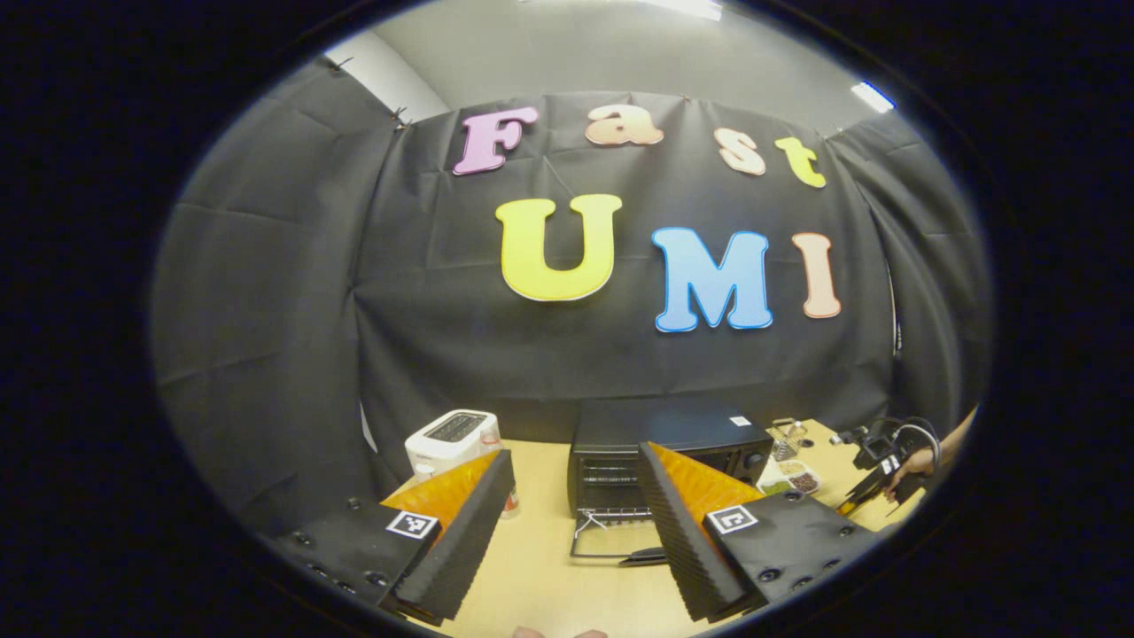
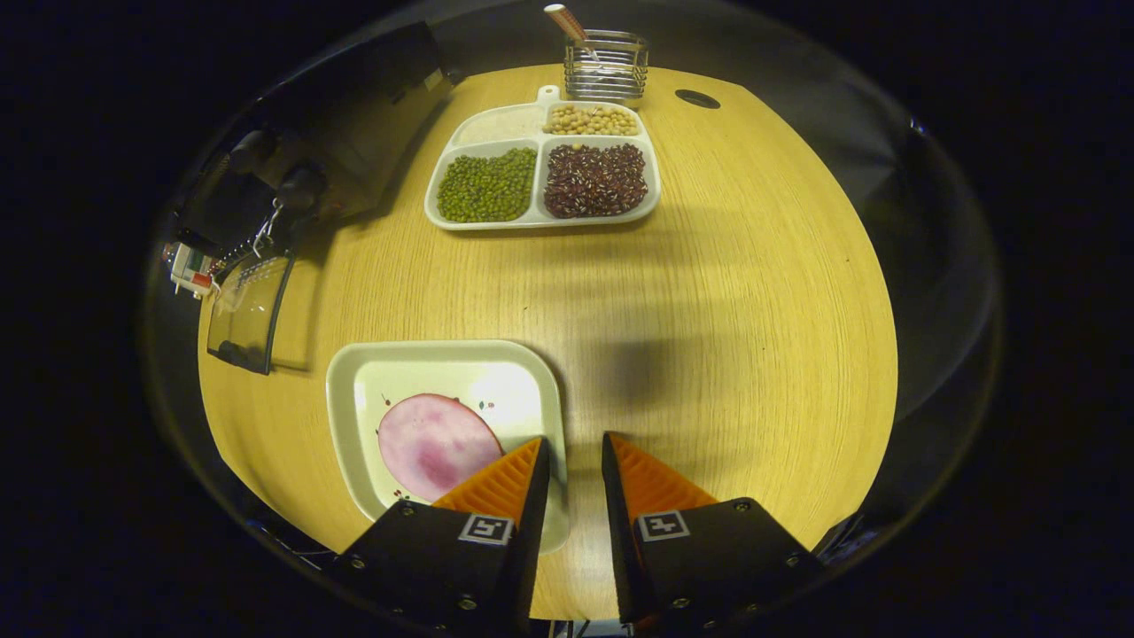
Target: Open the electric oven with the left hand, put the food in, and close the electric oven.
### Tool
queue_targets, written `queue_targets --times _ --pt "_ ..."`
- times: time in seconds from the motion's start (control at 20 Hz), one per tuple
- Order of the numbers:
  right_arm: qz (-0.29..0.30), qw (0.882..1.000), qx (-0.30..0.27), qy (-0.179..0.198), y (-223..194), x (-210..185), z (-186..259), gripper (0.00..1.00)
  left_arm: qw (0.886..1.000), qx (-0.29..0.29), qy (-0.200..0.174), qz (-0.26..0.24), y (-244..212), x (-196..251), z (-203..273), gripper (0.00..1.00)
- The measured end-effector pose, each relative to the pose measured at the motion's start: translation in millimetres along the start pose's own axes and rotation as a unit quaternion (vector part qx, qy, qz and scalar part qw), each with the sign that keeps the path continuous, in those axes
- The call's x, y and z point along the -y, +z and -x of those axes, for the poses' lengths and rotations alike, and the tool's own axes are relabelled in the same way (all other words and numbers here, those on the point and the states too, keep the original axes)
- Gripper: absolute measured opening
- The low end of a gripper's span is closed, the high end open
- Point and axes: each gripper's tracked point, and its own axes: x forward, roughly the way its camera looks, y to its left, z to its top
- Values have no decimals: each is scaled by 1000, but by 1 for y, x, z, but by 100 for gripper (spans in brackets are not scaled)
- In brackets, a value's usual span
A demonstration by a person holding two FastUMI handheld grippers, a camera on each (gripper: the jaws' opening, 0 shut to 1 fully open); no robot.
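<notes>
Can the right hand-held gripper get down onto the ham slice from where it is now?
Probably yes. The right hand-held gripper hovers over the plate's right edge, slightly open, and nothing lies over the ham slice.

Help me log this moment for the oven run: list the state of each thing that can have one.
electric oven: door open, lying flat
left gripper: open, empty
right gripper: fingers slightly apart, over the plate's edge
plate: holds the ham slice
divided tray: compartments filled
</notes>
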Motion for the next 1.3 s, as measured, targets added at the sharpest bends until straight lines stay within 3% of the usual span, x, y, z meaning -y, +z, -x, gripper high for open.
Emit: queue_targets --times 0.2,0.4,0.45,0.55,0.6,0.65,0.7,0.85,1.15,1.3 --pt "-16 1000 -5 23 -7 -13 -1 36 1000 -5 -2 2 -3 -6 -2 99" --pt "-3 1000 -3 12 -7 -13 0 37 1000 -20 0 11 -14 -9 -9 99" --pt "-5 999 5 32 -8 -19 -5 37 1000 -22 -1 16 -17 -8 -11 99" --pt "-9 999 26 39 -2 -19 -6 15 999 -24 1 24 -18 -8 -13 99" --pt "-8 999 26 47 -7 -18 -6 5 999 -25 -1 27 -20 -6 -13 91" --pt "-7 998 39 54 -6 -16 -4 2 999 -24 -2 28 -19 -4 -13 91" --pt "-13 997 49 63 -4 -15 -3 1 999 -22 -3 26 -18 -2 -13 99" --pt "-51 993 52 98 -8 -16 0 1 1000 -21 -6 14 -16 -5 -11 99" --pt "-139 974 15 178 -22 -25 4 0 1000 -25 3 19 -17 -6 -12 94" --pt "-195 950 24 241 -18 -38 15 0 1000 -24 2 13 -14 -6 -11 98"
